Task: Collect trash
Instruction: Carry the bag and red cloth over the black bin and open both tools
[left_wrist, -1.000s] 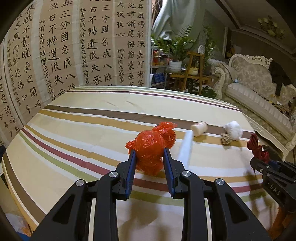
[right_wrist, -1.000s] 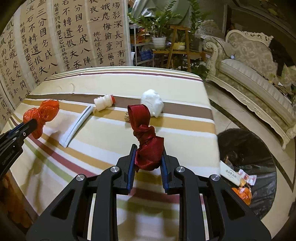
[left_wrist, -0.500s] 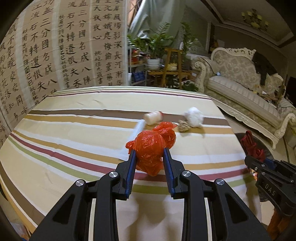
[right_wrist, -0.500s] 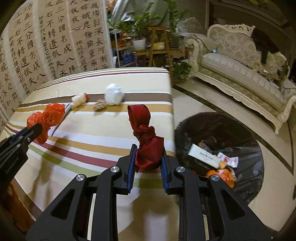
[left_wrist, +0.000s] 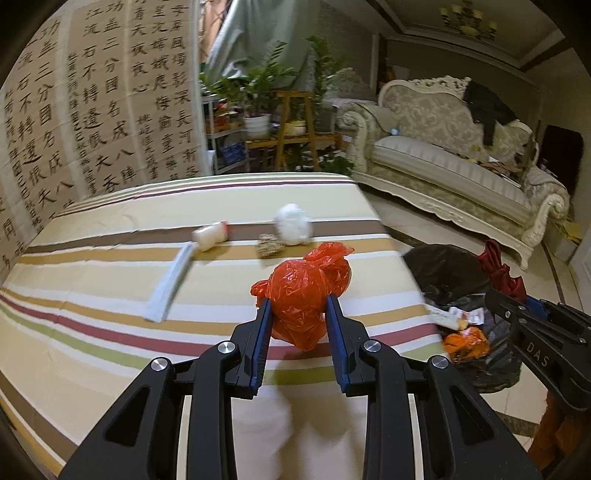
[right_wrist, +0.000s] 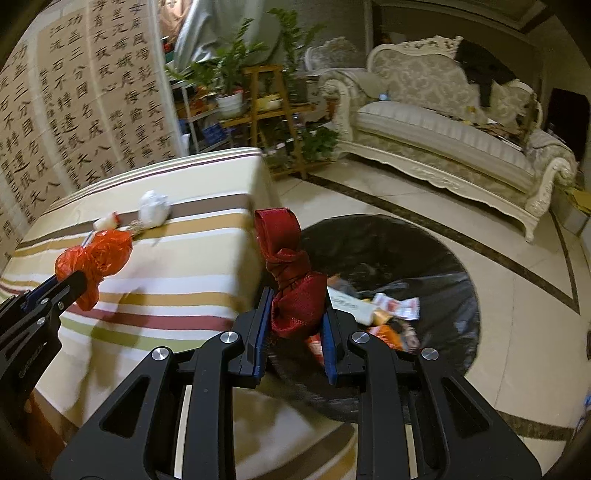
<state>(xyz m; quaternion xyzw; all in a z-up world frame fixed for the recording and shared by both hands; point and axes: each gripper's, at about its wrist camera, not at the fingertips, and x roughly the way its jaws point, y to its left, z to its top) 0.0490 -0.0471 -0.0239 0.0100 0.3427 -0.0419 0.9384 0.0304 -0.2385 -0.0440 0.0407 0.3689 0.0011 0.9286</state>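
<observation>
A: What does each gripper carry?

B: The left gripper (left_wrist: 298, 309) is clenched on a crumpled orange plastic bag (left_wrist: 304, 295), held above the striped tablecloth (left_wrist: 92, 280). The right gripper (right_wrist: 296, 314) is clamped on a knotted dark red fabric strip (right_wrist: 291, 284), its long axis standing up out of the jaws.

A: And the bin?

B: The black-lined round trash bin (right_wrist: 436, 258) sits on the floor off the table's right edge. The red strip hangs over its near rim, so the right hand is nearer; the orange bag lies well to the left, over the cloth.

A: So the right should release first?

B: Probably, a little further over the opening. A white wad (left_wrist: 292, 224), small bottle (left_wrist: 209, 236), brown scrap (left_wrist: 271, 246) and pale flat strip (left_wrist: 170, 284) remain on the cloth.
</observation>
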